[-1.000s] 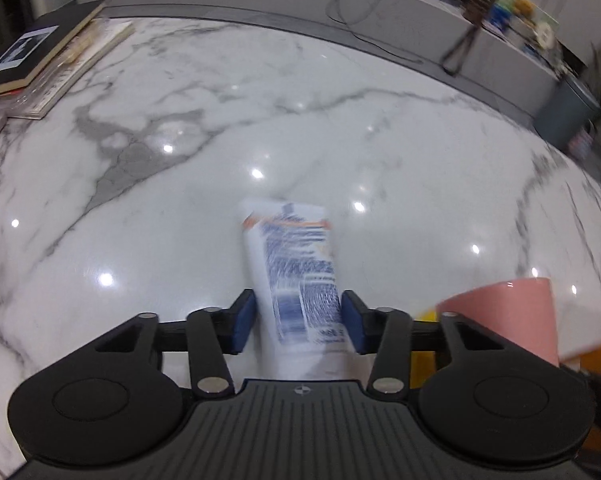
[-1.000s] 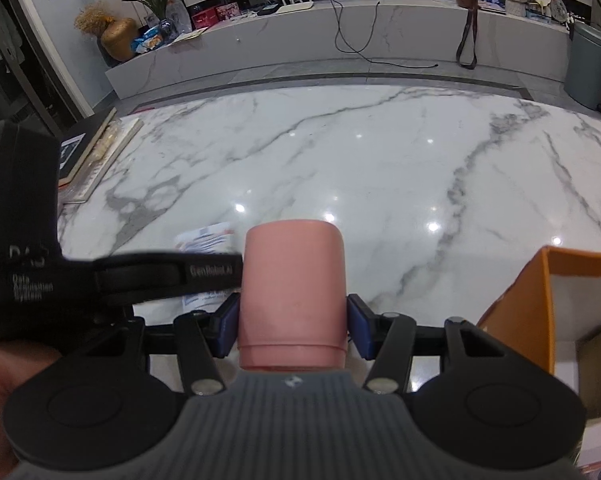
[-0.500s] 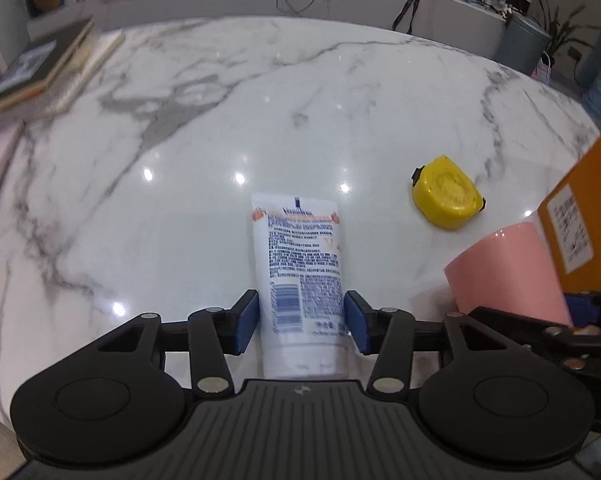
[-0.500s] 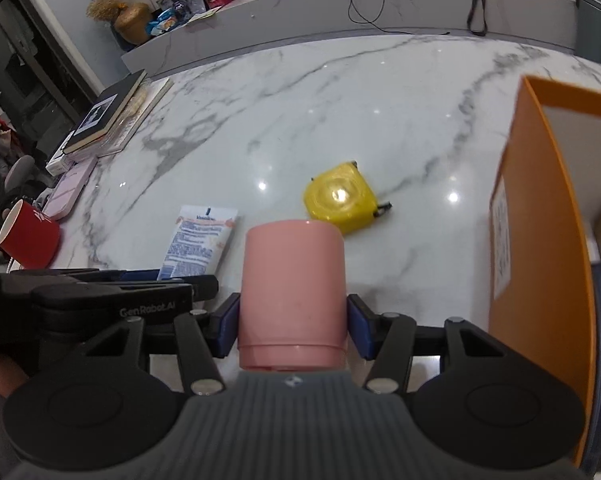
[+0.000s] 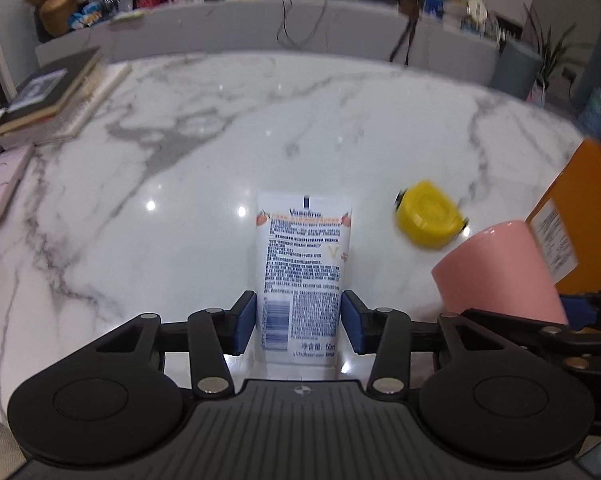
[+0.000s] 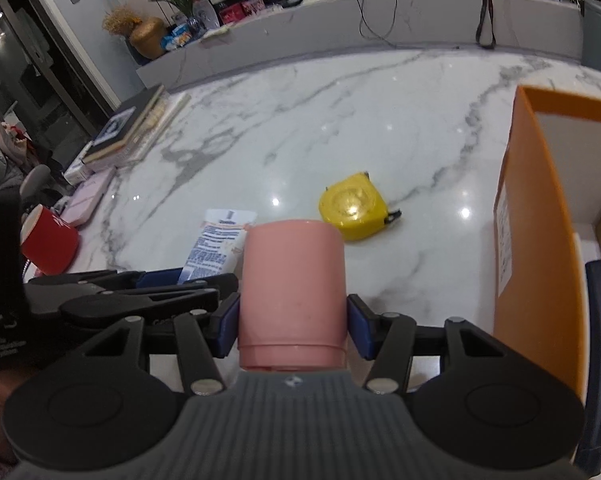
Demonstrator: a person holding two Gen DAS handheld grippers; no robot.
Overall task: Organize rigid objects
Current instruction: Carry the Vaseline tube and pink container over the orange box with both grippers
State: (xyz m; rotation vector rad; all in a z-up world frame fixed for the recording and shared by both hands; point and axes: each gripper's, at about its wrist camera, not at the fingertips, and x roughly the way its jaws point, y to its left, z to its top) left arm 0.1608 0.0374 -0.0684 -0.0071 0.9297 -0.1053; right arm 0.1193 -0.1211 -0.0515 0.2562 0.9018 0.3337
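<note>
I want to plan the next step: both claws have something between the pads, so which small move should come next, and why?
Probably carry the pink cup, gripped in the right claw, over the open orange box beside it. The left claw is closing on the white tube, so it can follow; the yellow tape measure lies free.

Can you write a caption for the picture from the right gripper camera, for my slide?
Right gripper holds a pink cup beside an orange box; a yellow tape measure waits.

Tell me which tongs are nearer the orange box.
Right. The right tongs, holding the pink cup, sit beside the orange box; the left tongs, closing around the tube, are farther away.
</note>
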